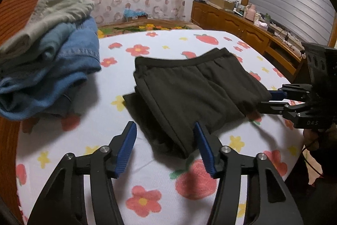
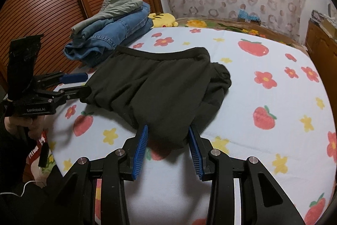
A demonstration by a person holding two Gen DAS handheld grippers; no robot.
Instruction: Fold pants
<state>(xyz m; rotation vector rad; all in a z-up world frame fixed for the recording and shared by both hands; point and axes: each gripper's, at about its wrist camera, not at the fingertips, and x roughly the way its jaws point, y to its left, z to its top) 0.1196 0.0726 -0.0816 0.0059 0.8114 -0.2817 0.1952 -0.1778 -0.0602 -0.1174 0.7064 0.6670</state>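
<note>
The dark pants (image 1: 189,90) are seen lying folded into a compact bundle on the flower-and-strawberry sheet of the bed (image 1: 147,182), toward its near edge, with the waistband turned to the far side. A near corner of the bundle lies between the blue pads of the left gripper (image 1: 164,147), which stand apart around it; the cloth is touched by the pad on the right of that view at most, so it is not judged to be clamped. The near fold at the bundle's other end is flanked in the same way by the right gripper (image 2: 168,149), whose pads stand narrower; cloth fills the gap between them, yet whether it is pinched cannot be told for certain. Both tongs are judged to be set at the two near corners so that the bundle may be lifted or doubled over evenly, without one end sagging. A stack of folded garments (image 2: 109,35) is kept at the far left corner, just beside the pants, probably as the place for finished pieces. Counted: one pair of dark pants, two grippers, one stack in which one greyish piece lies over at least two denim layers, and one yellow plush toy (image 2: 164,19).
</note>
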